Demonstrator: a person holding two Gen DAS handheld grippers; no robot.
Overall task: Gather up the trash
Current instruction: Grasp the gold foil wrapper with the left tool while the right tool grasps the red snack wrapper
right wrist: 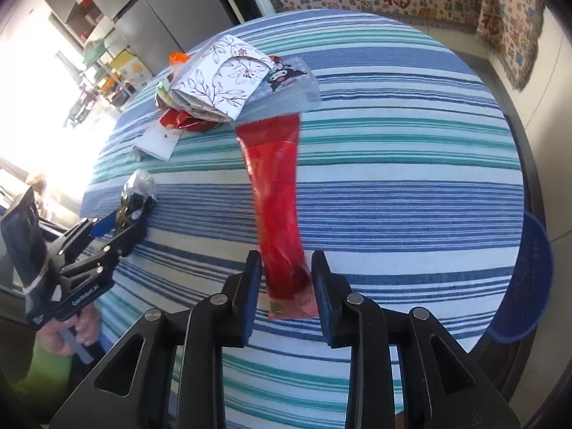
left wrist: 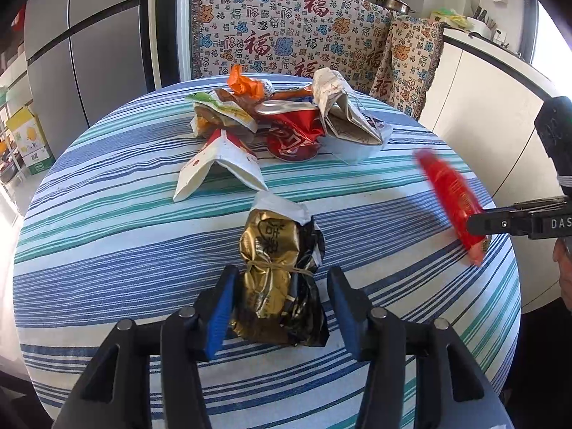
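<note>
Trash: in the left wrist view the gold wrapper (left wrist: 279, 279) lies on the table (left wrist: 107, 268) between your left gripper (left wrist: 282, 307), whose jaws stand apart, clear of it; centre, then squeeze below the tie. The pile (left wrist: 282, 121) sits beyond.

In the right wrist view your right gripper (right wrist: 286, 286) straddles the red wrapper (right wrist: 279, 193); whether the pads pinch it you cannot tell. Blue basket (right wrist: 529, 279) waits right.

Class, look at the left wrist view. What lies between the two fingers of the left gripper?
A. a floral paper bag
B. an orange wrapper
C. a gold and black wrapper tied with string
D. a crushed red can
C: the gold and black wrapper lies on the striped tablecloth between the fingers of the left gripper, with gaps on both sides.
</note>
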